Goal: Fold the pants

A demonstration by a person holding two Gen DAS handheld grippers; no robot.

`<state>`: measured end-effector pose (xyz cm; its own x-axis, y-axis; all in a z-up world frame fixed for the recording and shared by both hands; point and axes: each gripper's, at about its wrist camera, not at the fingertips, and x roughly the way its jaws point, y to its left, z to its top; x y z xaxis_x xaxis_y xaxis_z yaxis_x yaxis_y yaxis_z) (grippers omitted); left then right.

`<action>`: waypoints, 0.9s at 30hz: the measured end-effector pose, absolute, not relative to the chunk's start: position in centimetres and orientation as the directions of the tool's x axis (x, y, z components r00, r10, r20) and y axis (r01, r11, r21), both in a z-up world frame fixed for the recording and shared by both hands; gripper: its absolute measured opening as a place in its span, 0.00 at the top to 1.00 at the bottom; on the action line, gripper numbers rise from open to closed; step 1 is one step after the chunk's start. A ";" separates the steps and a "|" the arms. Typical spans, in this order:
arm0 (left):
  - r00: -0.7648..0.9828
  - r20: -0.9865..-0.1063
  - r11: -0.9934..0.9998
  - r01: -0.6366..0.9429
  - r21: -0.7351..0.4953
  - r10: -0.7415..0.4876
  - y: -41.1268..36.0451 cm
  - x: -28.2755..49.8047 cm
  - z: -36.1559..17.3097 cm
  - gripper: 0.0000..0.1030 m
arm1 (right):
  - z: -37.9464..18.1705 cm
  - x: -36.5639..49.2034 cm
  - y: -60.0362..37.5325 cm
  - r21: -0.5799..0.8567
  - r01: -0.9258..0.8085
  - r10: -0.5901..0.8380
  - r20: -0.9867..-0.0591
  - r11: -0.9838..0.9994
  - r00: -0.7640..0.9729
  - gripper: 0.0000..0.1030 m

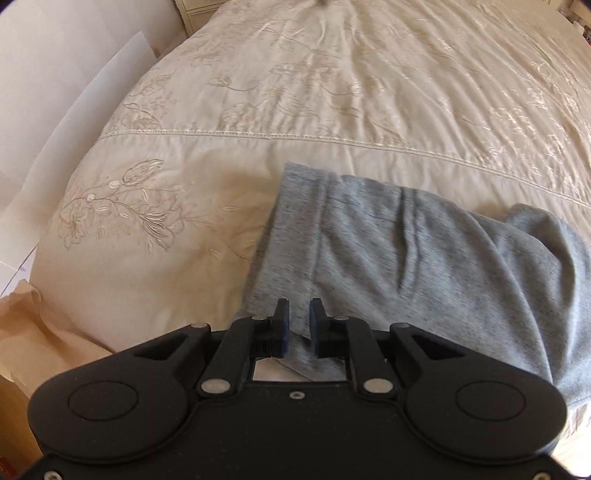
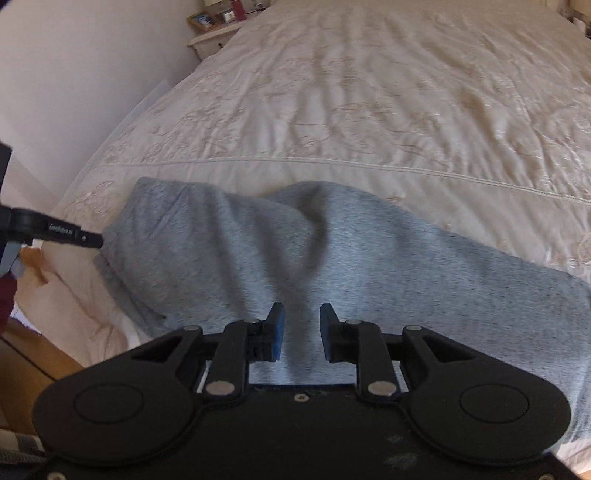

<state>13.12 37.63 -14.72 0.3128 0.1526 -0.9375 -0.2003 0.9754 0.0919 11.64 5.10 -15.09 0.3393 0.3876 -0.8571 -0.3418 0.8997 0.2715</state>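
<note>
Grey pants [image 1: 424, 258] lie across the near edge of a bed, rumpled with folds; they also fill the middle of the right wrist view [image 2: 332, 266]. My left gripper [image 1: 298, 323] is at the pants' near left edge, its jaws narrowly apart with grey cloth between the blue pads [image 1: 283, 334]. My right gripper [image 2: 302, 328] is over the middle of the pants, jaws wider apart, with cloth running between its blue pads [image 2: 277, 332]. Whether either pinches the cloth is unclear. The left gripper's finger [image 2: 74, 236] shows at the pants' left end in the right wrist view.
The bed has a cream embroidered cover [image 1: 332, 92] with a stitched band across it. A white wall [image 2: 74, 74] runs along the left. A bedside table [image 2: 214, 33] with picture frames stands at the far left. Wooden floor [image 2: 33, 362] shows below the bed edge.
</note>
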 end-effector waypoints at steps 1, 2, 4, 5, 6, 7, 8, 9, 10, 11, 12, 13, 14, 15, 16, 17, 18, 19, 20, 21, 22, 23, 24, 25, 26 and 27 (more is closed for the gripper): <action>0.307 -0.939 0.974 -0.206 0.091 0.153 38.5 13.5 -15.0 0.80 | -15.3 11.4 6.8 0.265 -0.373 0.395 -0.857 0.889 0.330 0.76; 0.302 -0.943 0.975 -0.209 0.080 0.142 39.2 13.8 -15.4 0.80 | -15.4 11.1 8.1 0.260 -0.395 0.399 -0.857 0.881 0.326 0.75; 0.289 -0.952 0.977 -0.209 0.036 0.097 40.4 14.6 -16.2 0.75 | -15.5 10.6 10.8 0.259 -0.437 0.415 -0.855 0.861 0.310 0.74; 0.283 -0.957 0.978 -0.206 0.010 0.069 40.9 14.9 -16.6 0.74 | -15.5 10.3 12.1 0.257 -0.457 0.421 -0.855 0.851 0.303 0.74; 0.279 -0.959 0.980 -0.199 -0.016 0.041 41.3 15.2 -16.9 0.74 | -15.6 10.1 13.1 0.256 -0.471 0.426 -0.854 0.844 0.299 0.73; 0.275 -0.961 0.981 -0.191 -0.040 0.015 41.4 15.5 -17.1 0.74 | -15.6 9.8 14.2 0.255 -0.489 0.432 -0.853 0.834 0.291 0.73; 0.271 -0.962 0.982 -0.180 -0.059 -0.008 41.4 15.7 -17.3 0.73 | -15.7 9.6 15.2 0.252 -0.508 0.436 -0.854 0.824 0.285 0.72; 0.269 -0.963 0.983 -0.169 -0.066 -0.018 41.3 15.9 -17.5 0.70 | -15.6 9.4 16.3 0.241 -0.528 0.437 -0.854 0.814 0.282 0.72; 0.265 -0.964 0.985 -0.160 -0.063 -0.018 41.1 16.1 -17.7 0.63 | -15.6 9.3 17.1 0.228 -0.550 0.436 -0.855 0.804 0.283 0.71; 0.258 -0.966 0.987 -0.151 -0.060 -0.019 40.9 16.3 -18.0 0.59 | -15.6 9.2 17.8 0.216 -0.569 0.436 -0.855 0.794 0.283 0.71; 0.247 -0.969 0.988 -0.143 -0.063 -0.026 40.8 16.7 -18.4 0.59 | -15.5 9.0 18.8 0.202 -0.597 0.437 -0.855 0.777 0.280 0.70; 0.232 -0.972 0.988 -0.136 -0.072 -0.038 40.6 16.9 -18.8 0.59 | -15.5 9.1 19.7 0.187 -0.620 0.437 -0.855 0.762 0.280 0.69; 0.215 -0.975 0.989 -0.129 -0.078 -0.049 40.4 17.1 -19.2 0.59 | -15.7 9.1 20.4 0.167 -0.642 0.434 -0.855 0.748 0.283 0.69; 0.201 -0.979 0.991 -0.118 -0.067 -0.043 40.1 17.2 -19.5 0.59 | -15.7 8.9 21.2 0.145 -0.664 0.429 -0.856 0.733 0.287 0.68; 0.199 -0.979 0.993 -0.108 -0.053 -0.031 39.9 17.3 -19.7 0.67 | -15.8 8.8 22.0 0.123 -0.688 0.425 -0.858 0.715 0.288 0.68; 0.209 -0.978 0.994 -0.105 -0.041 -0.018 39.8 17.3 -19.8 0.95 | -16.1 8.7 22.7 0.098 -0.710 0.417 -0.861 0.697 0.291 0.67; 0.212 -0.977 0.993 -0.111 -0.043 -0.018 39.9 17.2 -19.8 0.93 | -16.3 8.6 23.6 0.070 -0.730 0.406 -0.865 0.680 0.296 0.67; 0.215 -0.976 0.990 -0.129 -0.055 -0.026 40.2 17.2 -19.7 0.93 | -17.0 9.0 24.3 0.042 -0.751 0.396 -0.868 0.659 0.299 0.67; 0.221 -0.975 0.986 -0.151 -0.069 -0.035 40.5 17.1 -19.4 0.94 | -17.3 9.1 24.7 0.019 -0.769 0.388 -0.871 0.639 0.301 0.67; 0.228 -0.973 0.981 -0.173 -0.086 -0.045 40.9 16.9 -18.9 0.94 | -17.5 9.0 25.2 -0.002 -0.784 0.382 -0.872 0.620 0.304 0.66; 0.239 -0.969 0.977 -0.187 -0.102 -0.055 41.3 16.7 -18.5 0.94 | -17.9 8.9 25.8 -0.025 -0.801 0.377 -0.873 0.598 0.308 0.66; 0.248 -0.967 0.975 -0.194 -0.110 -0.060 41.6 16.5 -18.2 0.94 | -18.0 8.7 26.1 -0.043 -0.813 0.373 -0.874 0.580 0.312 0.66; 0.255 -0.964 0.973 -0.194 -0.122 -0.070 41.9 16.4 -17.7 0.94 | -18.5 8.6 26.4 -0.064 -0.824 0.366 -0.875 0.563 0.318 0.66; 0.256 -0.963 0.973 -0.189 -0.132 -0.081 42.1 16.4 -17.5 0.94 | -18.8 8.4 26.8 -0.085 -0.833 0.358 -0.875 0.547 0.325 0.66; 0.255 -0.963 0.973 -0.184 -0.139 -0.089 42.1 16.4 -17.3 0.94 | -19.3 8.2 27.3 -0.112 -0.842 0.349 -0.875 0.527 0.335 0.66; 0.252 -0.963 0.974 -0.179 -0.141 -0.093 42.1 16.5 -17.2 0.94 | -19.6 8.0 27.6 -0.141 -0.849 0.341 -0.873 0.510 0.350 0.66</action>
